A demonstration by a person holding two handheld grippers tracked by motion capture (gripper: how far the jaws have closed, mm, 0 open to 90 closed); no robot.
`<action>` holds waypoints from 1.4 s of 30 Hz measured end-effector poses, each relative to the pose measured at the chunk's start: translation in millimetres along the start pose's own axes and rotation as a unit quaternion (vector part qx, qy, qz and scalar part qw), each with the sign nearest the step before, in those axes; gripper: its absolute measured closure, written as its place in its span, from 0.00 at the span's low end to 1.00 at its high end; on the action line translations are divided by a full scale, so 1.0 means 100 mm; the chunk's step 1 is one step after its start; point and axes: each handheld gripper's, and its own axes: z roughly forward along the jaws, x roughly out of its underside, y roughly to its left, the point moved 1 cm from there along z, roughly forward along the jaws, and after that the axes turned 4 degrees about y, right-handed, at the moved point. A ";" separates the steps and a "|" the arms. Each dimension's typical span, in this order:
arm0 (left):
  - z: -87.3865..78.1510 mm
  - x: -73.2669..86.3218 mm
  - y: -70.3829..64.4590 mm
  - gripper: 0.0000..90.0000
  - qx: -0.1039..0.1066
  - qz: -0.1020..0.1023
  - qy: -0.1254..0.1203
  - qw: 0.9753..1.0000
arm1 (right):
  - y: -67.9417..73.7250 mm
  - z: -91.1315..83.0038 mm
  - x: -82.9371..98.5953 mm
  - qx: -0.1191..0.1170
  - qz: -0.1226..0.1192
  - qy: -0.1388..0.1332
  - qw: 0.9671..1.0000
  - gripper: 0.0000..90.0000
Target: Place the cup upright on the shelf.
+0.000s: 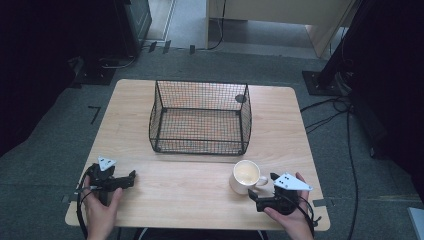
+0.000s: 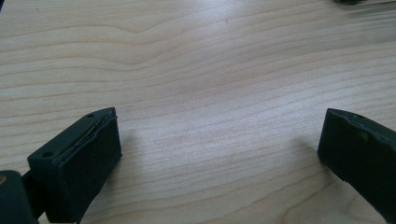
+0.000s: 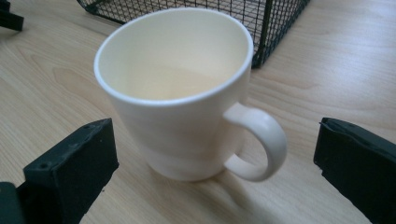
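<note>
Right gripper (image 1: pixel 261 189) is spread wide, its jaws on both sides of the cream mug (image 1: pixel 245 176) but not touching it. This mug stands upright on the wooden table (image 1: pixel 200 200), near the front edge, its handle (image 3: pixel 259 140) toward the gripper. Just behind it is a black wire basket (image 1: pixel 200 117). Left gripper (image 1: pixel 131 179) rests far away at the left, also spread, gripping nothing.
</note>
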 end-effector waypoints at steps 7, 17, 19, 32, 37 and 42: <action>0.00 0.00 0.00 0.00 0.000 0.000 0.000 1.000 | -0.04 0.10 -0.08 -0.029 -0.007 -0.003 1.000 0.00; 0.00 0.00 0.00 0.00 0.000 0.000 0.000 1.000 | 0.02 0.22 -0.23 -0.051 -0.029 0.009 0.998 0.00; 0.00 0.00 0.00 0.00 0.000 0.000 0.000 1.000 | 0.03 0.25 -0.24 -0.053 -0.037 0.011 0.998 0.00; 0.00 0.00 0.00 0.00 0.000 0.000 0.000 1.000 | 0.10 0.34 -0.29 -0.032 -0.062 0.024 0.997 0.00; 0.00 0.00 0.00 0.00 0.000 0.000 0.000 1.000 | 0.12 0.39 -0.31 -0.020 -0.074 0.020 0.997 0.09; 0.00 0.00 0.00 0.00 0.000 0.000 0.000 1.000 | 0.13 0.40 -0.31 -0.016 -0.078 0.018 0.997 0.10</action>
